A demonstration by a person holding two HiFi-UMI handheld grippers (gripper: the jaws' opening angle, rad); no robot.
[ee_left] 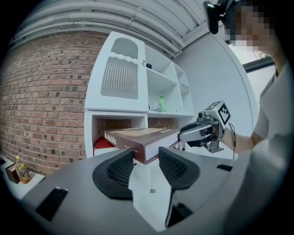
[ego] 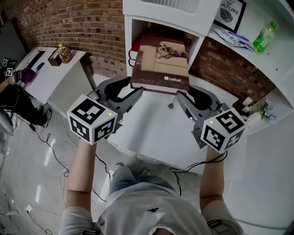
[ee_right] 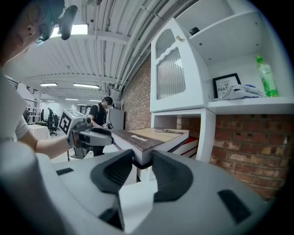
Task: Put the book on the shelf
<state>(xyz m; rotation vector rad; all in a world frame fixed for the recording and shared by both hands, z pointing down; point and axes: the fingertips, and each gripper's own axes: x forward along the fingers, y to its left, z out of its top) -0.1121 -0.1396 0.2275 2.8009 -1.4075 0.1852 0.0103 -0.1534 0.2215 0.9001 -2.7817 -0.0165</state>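
Observation:
A thick book (ego: 161, 64) with a tan cover and dark spine lies flat, its far half inside the white shelf's lower cubby (ego: 129, 32), on top of a red book (ego: 134, 46). Its near edge sticks out over the white counter (ego: 151, 133). My left gripper (ego: 133, 94) grips the near left corner and my right gripper (ego: 183, 96) the near right corner. In the left gripper view the book (ee_left: 147, 137) sits between the left gripper's (ee_left: 146, 158) pads, with the right gripper (ee_left: 202, 133) beyond. The right gripper view shows the book (ee_right: 151, 137) in the right gripper (ee_right: 143, 158), and the left gripper (ee_right: 87, 133) opposite.
A green bottle (ego: 265, 36) and a framed print (ego: 231, 13) stand on the upper shelf at right. A brick wall runs behind. At left are a white side table (ego: 55, 69) with small items and a seated person (ego: 14, 87). Cables trail over the floor.

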